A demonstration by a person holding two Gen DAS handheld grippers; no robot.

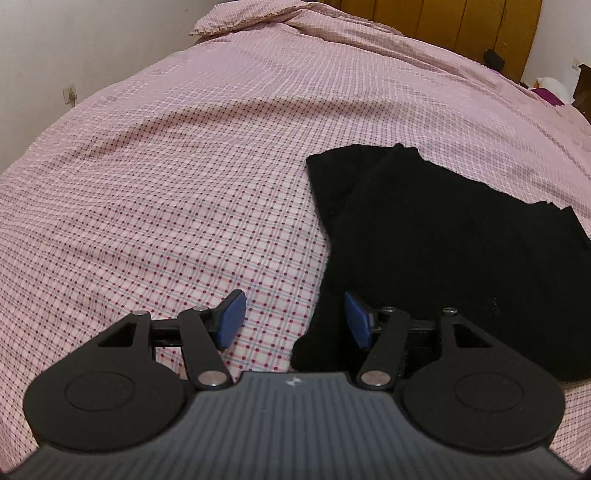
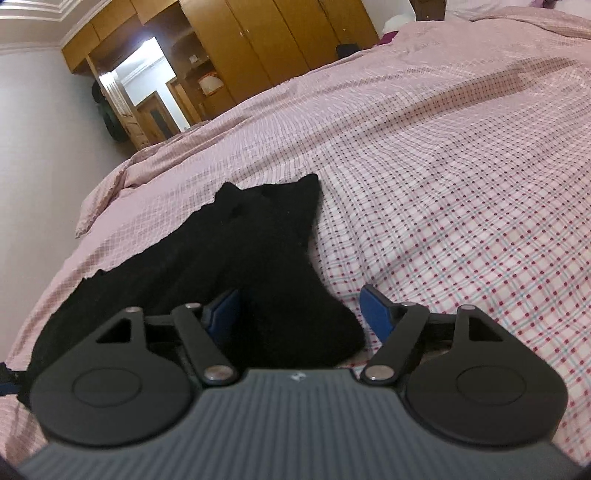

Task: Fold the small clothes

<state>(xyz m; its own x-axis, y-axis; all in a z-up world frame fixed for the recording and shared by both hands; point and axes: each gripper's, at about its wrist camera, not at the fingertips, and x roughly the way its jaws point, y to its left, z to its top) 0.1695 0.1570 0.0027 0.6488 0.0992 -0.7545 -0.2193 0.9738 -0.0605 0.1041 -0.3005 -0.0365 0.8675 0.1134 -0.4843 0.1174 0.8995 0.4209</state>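
A small black garment (image 1: 424, 236) lies flat on the pink checked bedspread (image 1: 166, 184), with a layer folded over it. My left gripper (image 1: 295, 321) is open, low over the bed, its jaws astride the garment's near left corner. In the right wrist view the same black garment (image 2: 229, 266) stretches away to the left. My right gripper (image 2: 299, 317) is open, with the garment's near right corner between its blue pads (image 2: 375, 310). Neither gripper holds the cloth.
The bedspread (image 2: 461, 166) covers the whole bed, with a pillow (image 1: 251, 18) under it at the far end. A wooden headboard (image 1: 443, 26) and a wooden wardrobe (image 2: 258, 40) stand beyond. White walls flank the bed.
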